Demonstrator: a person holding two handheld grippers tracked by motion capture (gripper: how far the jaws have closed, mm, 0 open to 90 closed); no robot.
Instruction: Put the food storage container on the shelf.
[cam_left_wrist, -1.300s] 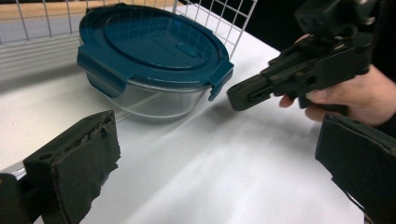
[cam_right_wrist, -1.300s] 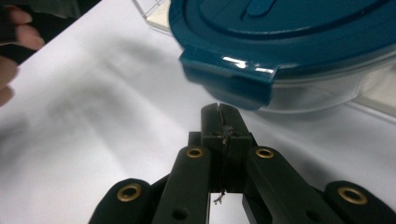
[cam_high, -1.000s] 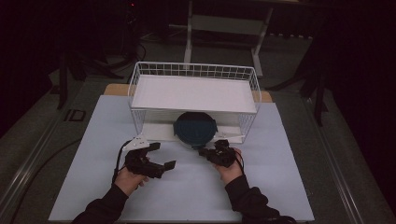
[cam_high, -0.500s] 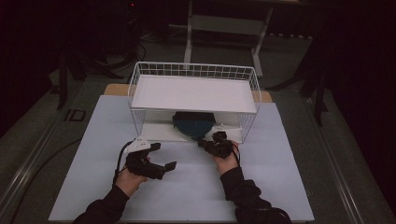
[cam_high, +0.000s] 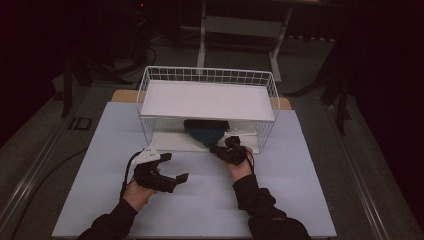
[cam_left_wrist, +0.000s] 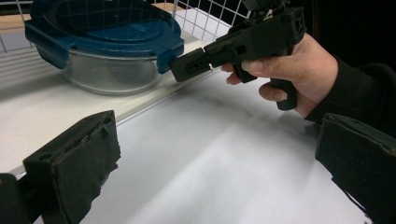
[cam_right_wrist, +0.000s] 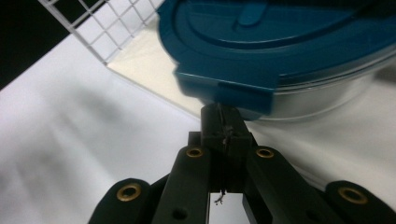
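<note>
One glass container with one blue lid sits on the lower shelf of one wire rack. My right gripper, jaws together, touches one lid clip; my left gripper rests with jaws apart on the bench.

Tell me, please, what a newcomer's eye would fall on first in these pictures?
Probably the glass container with a blue clip lid, sitting on the lower shelf of the white wire rack. Next, the right gripper, jaws shut, its tips against the lid's clip, while the left gripper waits open on the table.
</note>
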